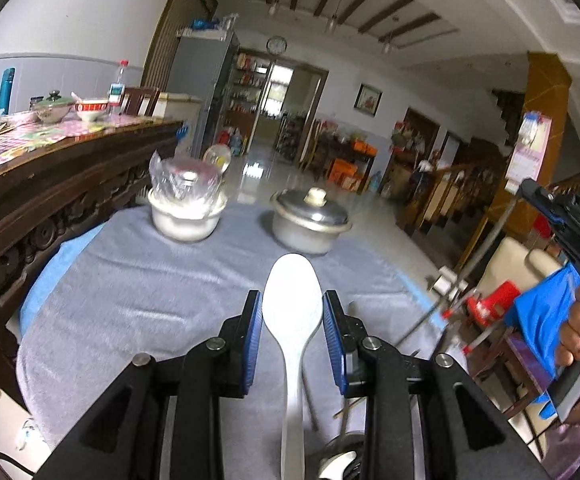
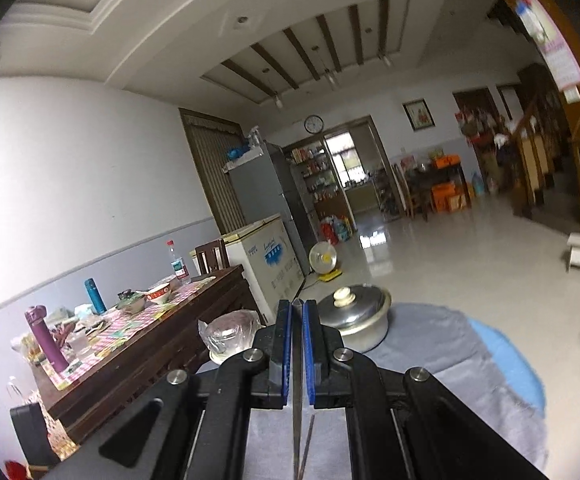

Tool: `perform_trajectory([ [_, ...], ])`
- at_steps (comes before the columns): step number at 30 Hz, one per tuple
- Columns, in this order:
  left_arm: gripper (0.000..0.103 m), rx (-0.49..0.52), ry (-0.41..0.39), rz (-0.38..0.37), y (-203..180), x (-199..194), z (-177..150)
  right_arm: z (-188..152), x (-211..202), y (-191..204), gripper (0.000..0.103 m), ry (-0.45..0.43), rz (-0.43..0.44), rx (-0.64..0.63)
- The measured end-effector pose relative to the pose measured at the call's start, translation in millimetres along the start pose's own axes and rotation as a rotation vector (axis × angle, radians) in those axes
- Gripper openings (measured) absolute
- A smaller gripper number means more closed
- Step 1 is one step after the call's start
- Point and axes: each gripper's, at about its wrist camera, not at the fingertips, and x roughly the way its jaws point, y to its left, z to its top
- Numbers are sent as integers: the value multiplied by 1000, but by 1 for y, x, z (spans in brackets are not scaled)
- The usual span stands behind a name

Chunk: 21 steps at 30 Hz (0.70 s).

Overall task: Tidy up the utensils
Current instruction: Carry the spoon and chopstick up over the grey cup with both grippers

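The left gripper (image 1: pixel 291 334) holds a white rice spoon (image 1: pixel 292 312) pointing toward twelve o'clock; the right gripper (image 2: pixel 297 344) is clamped on a thin metal utensil (image 2: pixel 297 364). Both pieces look lifted, neither yet stowed, with more utensils (image 1: pixel 341 412) lying at five o'clock on the cloth-covered table (image 1: pixel 138 280).

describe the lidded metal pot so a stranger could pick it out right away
Start at the round table under the grey cloth. Two vessels stand side by side at its far edge. The metal pot is the right-hand one in the left wrist view, with a shiny lid and cream knob, unlike the white bowl topped with crinkled clear plastic.
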Motion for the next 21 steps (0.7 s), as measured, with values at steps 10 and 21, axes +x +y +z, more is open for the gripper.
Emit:
perform_trajectory([
  [10,32,-110,-128,-139,-8,-16,-2,21,-74,32,6,-70,27,-94],
  [21,32,-111,-137,-139,-25,-18,-16,-7,-109,43,6,-57,96,-59],
])
